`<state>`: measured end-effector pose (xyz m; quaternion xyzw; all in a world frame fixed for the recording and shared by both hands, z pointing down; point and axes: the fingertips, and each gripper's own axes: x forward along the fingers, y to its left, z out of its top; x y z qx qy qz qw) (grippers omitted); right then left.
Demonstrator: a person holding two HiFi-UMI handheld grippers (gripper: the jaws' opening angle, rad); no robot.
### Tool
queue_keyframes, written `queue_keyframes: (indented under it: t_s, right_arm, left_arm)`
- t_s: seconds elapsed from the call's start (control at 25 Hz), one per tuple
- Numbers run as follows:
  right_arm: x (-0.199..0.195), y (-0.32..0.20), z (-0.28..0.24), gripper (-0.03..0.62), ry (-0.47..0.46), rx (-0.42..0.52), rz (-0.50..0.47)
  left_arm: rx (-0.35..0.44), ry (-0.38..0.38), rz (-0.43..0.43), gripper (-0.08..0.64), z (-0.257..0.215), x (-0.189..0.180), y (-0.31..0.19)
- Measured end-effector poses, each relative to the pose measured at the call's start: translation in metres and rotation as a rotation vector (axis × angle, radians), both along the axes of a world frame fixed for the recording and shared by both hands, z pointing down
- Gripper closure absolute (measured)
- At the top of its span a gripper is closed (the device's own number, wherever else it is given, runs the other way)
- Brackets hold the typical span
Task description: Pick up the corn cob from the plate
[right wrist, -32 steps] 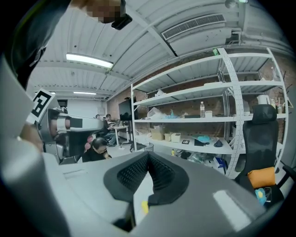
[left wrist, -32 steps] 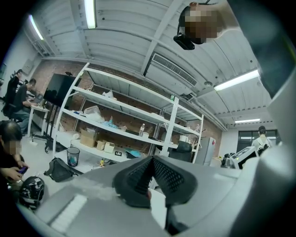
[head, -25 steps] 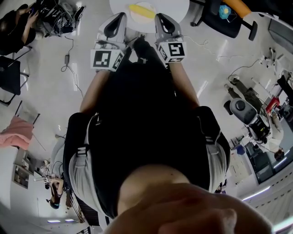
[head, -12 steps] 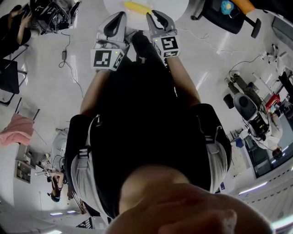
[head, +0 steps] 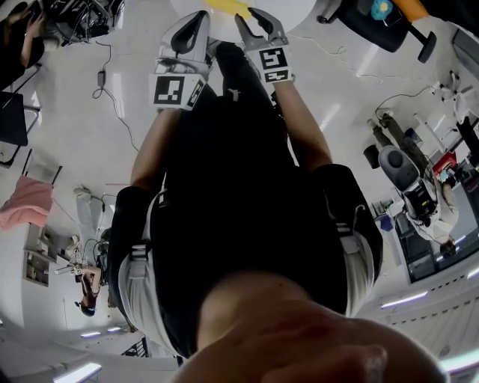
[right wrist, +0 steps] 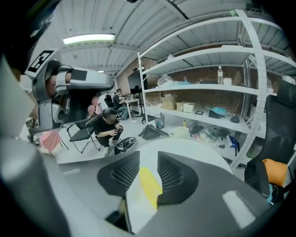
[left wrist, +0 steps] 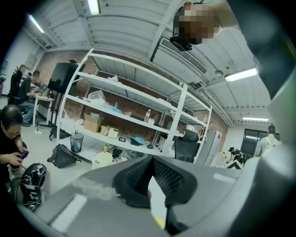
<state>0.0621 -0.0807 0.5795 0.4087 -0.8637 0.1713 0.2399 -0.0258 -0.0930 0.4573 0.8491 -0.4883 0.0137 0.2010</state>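
The yellow corn cob (right wrist: 149,187) lies on a white plate (right wrist: 135,203) on a round white table (right wrist: 185,148). In the head view the corn cob (head: 228,6) shows only at the top edge. My right gripper (right wrist: 148,157) hovers just over the cob with its jaws opening; the cob shows through the gap and the pads do not press on it. In the head view my right gripper (head: 251,13) reaches over the table's (head: 292,9) near rim. My left gripper (head: 200,15) is beside it on the left. In the left gripper view my left gripper's (left wrist: 150,159) tips meet, empty.
A black office chair (head: 374,22) carrying an orange thing stands right of the table. White shelving (right wrist: 208,83) runs behind it. A person sits on a chair (right wrist: 108,127) past the table's far side. Cables (head: 105,75) trail over the floor at left.
Both grippers have moved down and forward to the table's edge. The right gripper's jaws have parted and now point more steeply down over the corn cob.
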Motion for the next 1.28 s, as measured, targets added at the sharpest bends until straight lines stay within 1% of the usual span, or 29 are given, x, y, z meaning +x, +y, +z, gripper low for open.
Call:
queue_keyframes:
  t_s: [0.24, 0.44, 0.6, 0.72, 0.84, 0.96, 1.04, 1.28]
  right_arm:
    - [-0.004, -0.005, 0.037, 0.437, 0.058, -0.05, -0.029]
    - [-0.001, -0.005, 0.066, 0.419, 0.115, -0.096, -0.055]
    - [0.0, -0.006, 0.082, 0.41, 0.132, -0.13, -0.075]
    - [-0.002, -0.008, 0.092, 0.396, 0.15, -0.149, -0.109]
    - [-0.005, -0.008, 0.103, 0.381, 0.168, -0.169, -0.139]
    - [-0.005, -0.008, 0.114, 0.373, 0.184, -0.191, -0.152]
    - [-0.004, -0.008, 0.122, 0.364, 0.196, -0.208, -0.16]
    - [-0.004, -0.01, 0.145, 0.334, 0.233, -0.245, -0.198]
  left_arm:
    - [-0.018, -0.011, 0.003, 0.555, 0.019, -0.008, -0.01]
    - [-0.036, -0.003, 0.001, 0.555, 0.026, -0.005, -0.018]
    - [-0.042, 0.0, 0.009, 0.555, 0.031, 0.001, -0.025]
    - [-0.043, 0.001, 0.007, 0.555, 0.034, 0.003, -0.033]
    - [-0.056, 0.009, -0.01, 0.555, 0.039, 0.002, -0.04]
    - [-0.064, 0.008, -0.017, 0.555, 0.045, 0.0, -0.045]
    - [-0.072, 0.02, -0.03, 0.555, 0.046, -0.001, -0.048]
    - [-0.089, 0.013, -0.023, 0.555, 0.058, -0.002, -0.055]
